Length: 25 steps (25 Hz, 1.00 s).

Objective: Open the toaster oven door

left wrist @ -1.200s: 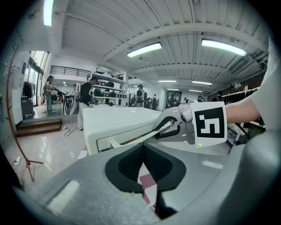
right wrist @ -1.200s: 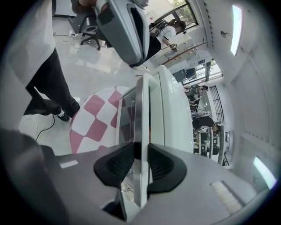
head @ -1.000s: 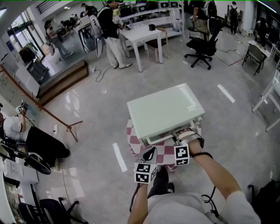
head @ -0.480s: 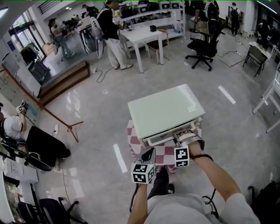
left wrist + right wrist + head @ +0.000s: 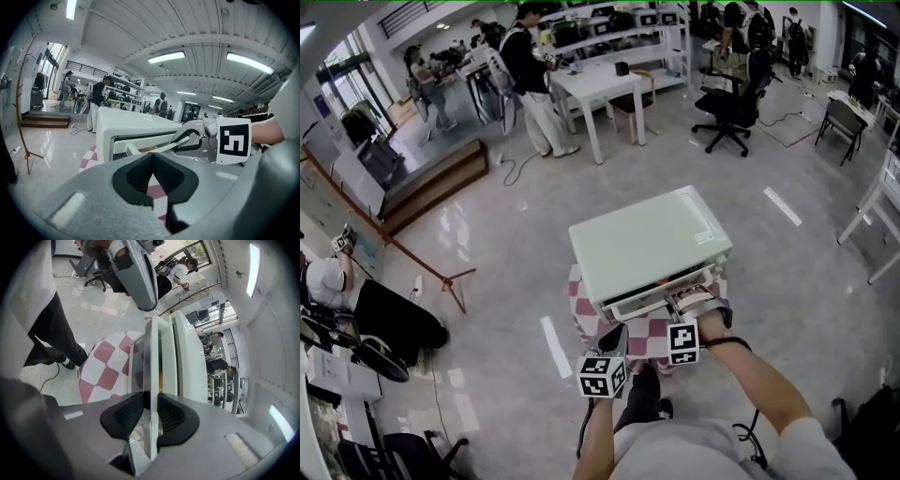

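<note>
**Door ajar, right gripper on the handle**

The toaster oven [image 5: 652, 234] covers most of the small checkered-cloth table [image 5: 649, 335], its front facing the table's near edge. Its door [image 5: 630, 302] is tipped out at the top. The dark slot above it looks slightly wider than a second ago, though the head camera has also shifted, so the gain is small. The right gripper [image 5: 690, 298] stays clamped on the handle [image 5: 151, 380], and the white bar runs straight between its pads near the handle's right end. The grip has held through the first pull, so the latch seems to be past. What remains is probably swinging the door down toward the near edge. The left gripper [image 5: 619, 336] hangs over the table's near-left edge, jaws together on nothing, apart from the oven.
</note>
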Motion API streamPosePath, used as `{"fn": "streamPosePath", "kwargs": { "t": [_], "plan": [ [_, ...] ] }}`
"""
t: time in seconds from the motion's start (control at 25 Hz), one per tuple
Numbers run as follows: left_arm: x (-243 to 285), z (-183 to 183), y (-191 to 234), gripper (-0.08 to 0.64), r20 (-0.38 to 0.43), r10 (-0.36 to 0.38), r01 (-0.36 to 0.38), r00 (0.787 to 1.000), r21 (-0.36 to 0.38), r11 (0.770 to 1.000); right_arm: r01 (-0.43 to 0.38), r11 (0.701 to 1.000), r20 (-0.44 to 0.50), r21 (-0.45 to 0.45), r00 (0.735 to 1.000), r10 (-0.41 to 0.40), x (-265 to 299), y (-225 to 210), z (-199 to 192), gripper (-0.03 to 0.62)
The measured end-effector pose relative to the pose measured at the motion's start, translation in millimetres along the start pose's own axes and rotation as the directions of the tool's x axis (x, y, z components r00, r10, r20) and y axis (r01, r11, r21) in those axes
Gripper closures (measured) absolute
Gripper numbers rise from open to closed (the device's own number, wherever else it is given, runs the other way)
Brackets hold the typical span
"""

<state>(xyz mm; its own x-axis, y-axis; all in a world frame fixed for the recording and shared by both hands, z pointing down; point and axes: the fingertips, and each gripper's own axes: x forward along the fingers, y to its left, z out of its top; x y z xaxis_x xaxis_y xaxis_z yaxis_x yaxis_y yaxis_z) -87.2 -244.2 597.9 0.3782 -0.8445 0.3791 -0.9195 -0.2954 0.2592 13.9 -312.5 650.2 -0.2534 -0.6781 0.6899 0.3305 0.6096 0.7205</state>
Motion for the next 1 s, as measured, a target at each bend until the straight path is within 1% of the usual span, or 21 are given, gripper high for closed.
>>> {"fn": "streamPosePath", "kwargs": {
  "t": [0.12, 0.28, 0.36, 0.6, 0.84, 1.0],
  "plan": [
    [0, 1, -1, 0.557, 0.005, -0.002, 0.002, 1.0, -0.003, 1.0, 0.0, 1.0, 0.004, 0.0, 1.0, 0.0, -1, 2, 0, 0.497],
    [3, -3, -1, 0.557, 0.01, -0.01, 0.011, 1.0, -0.035, 0.999, -0.011, 1.0, -0.005, 0.015, 1.0, 0.011, 2, 5, 0, 0.497],
    [2, -5, -2, 0.557, 0.006, -0.01, 0.01, 1.0, -0.038, 0.999, -0.014, 1.0, -0.009, 0.014, 1.0, 0.014, 1, 5, 2, 0.497],
    [0, 0, -4, 0.557, 0.03, -0.017, 0.019, 0.999, -0.058, 0.998, -0.024, 1.0, 0.028, 0.019, 0.999, 0.023, -4, 13, 2, 0.497],
    [-11, 2, 3, 0.557, 0.035, 0.018, -0.016, 0.999, -0.05, 0.999, -0.032, 0.999, 0.03, 0.012, 0.999, 0.032, -10, 20, 4, 0.499],
    [-16, 2, 12, 0.557, 0.042, 0.048, -0.045, 0.998, -0.063, 0.997, -0.039, 0.999, 0.04, 0.015, 0.998, 0.038, -11, 25, 3, 0.5]
  ]
}}
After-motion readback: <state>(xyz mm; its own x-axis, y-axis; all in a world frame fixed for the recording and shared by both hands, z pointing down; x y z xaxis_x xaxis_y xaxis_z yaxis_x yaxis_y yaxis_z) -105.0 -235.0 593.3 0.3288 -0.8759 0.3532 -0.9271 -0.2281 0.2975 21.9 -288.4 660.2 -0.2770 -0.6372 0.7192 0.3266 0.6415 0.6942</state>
